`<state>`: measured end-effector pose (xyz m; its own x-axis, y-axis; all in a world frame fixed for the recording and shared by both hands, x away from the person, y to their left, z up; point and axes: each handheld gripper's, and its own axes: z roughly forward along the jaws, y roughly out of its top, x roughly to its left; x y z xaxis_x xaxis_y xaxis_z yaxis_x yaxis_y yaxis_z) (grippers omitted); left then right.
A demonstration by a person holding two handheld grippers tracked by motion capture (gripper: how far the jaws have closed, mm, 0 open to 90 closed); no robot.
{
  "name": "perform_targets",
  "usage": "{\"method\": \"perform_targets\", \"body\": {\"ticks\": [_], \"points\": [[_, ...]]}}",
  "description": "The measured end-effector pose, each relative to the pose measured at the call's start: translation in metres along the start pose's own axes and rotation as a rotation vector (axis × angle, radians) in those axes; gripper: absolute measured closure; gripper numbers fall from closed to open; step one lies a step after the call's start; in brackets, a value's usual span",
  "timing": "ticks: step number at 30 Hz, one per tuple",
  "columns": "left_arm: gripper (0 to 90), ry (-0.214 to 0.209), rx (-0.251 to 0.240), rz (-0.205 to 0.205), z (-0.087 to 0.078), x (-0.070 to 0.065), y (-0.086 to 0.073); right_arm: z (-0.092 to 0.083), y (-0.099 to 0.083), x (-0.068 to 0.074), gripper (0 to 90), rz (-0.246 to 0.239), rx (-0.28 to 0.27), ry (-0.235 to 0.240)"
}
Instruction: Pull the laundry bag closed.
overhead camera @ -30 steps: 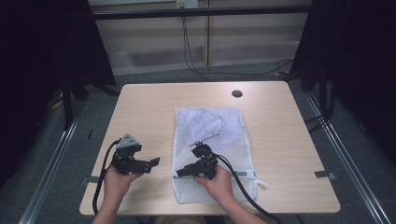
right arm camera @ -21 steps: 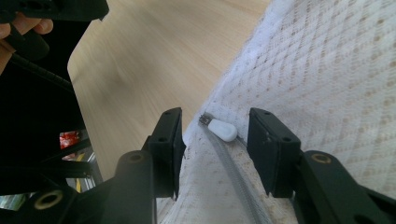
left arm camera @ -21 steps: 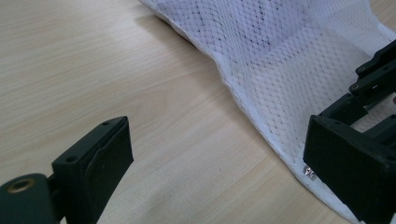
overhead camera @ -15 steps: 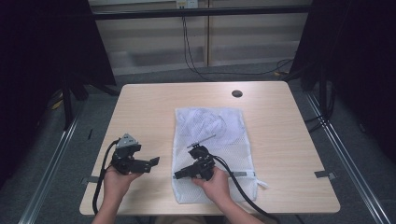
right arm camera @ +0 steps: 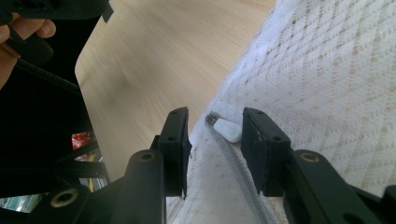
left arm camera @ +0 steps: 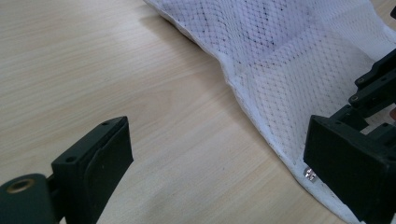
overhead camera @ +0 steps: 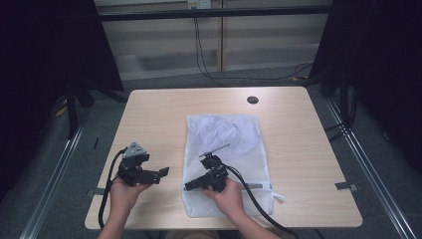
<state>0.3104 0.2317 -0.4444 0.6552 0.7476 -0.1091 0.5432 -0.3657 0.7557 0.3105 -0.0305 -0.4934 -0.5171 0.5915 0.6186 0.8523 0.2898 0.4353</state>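
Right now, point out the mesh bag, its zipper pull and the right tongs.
mesh bag [overhead camera: 239, 134], high view, far half of the netting.
zipper pull [right arm camera: 228, 128], right gripper view, white tab.
right tongs [right arm camera: 215, 149], right gripper view, gap between the jaws.

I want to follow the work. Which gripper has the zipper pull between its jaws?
The right gripper: the white zipper pull lies between its jaws. The left gripper frames bare table.

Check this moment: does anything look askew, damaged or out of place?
Nothing stands out. The white mesh bag lies flat and intact on the table, with its zipper pull between the right gripper pads, which have just been closing.
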Motion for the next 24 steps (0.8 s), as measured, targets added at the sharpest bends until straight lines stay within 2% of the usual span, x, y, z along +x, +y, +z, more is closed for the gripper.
{"method": "perform_targets", "body": {"ticks": [4,14,20,24], "points": [[7.7,0.005,0.0,0.002,-0.0002,0.0003,0.0001,-0.0011,0.0002,0.0014,64.9,0.002,-0.014,0.007],[7.7,0.002,-0.002,-0.001,-0.0006,0.0002,0.0001,0.0022,0.0004,-0.0008,64.1,0.015,0.007,-0.032],[7.8,0.001,0.001,0.004,-0.0008,0.0006,0.0002,0.0042,0.0011,0.0011,68.3,0.019,0.007,-0.017],[7.8,0.003,-0.006,-0.002,-0.001,0.0003,0.0002,0.0024,0.0021,0.0041,71.1,0.005,-0.015,0.001]]}}
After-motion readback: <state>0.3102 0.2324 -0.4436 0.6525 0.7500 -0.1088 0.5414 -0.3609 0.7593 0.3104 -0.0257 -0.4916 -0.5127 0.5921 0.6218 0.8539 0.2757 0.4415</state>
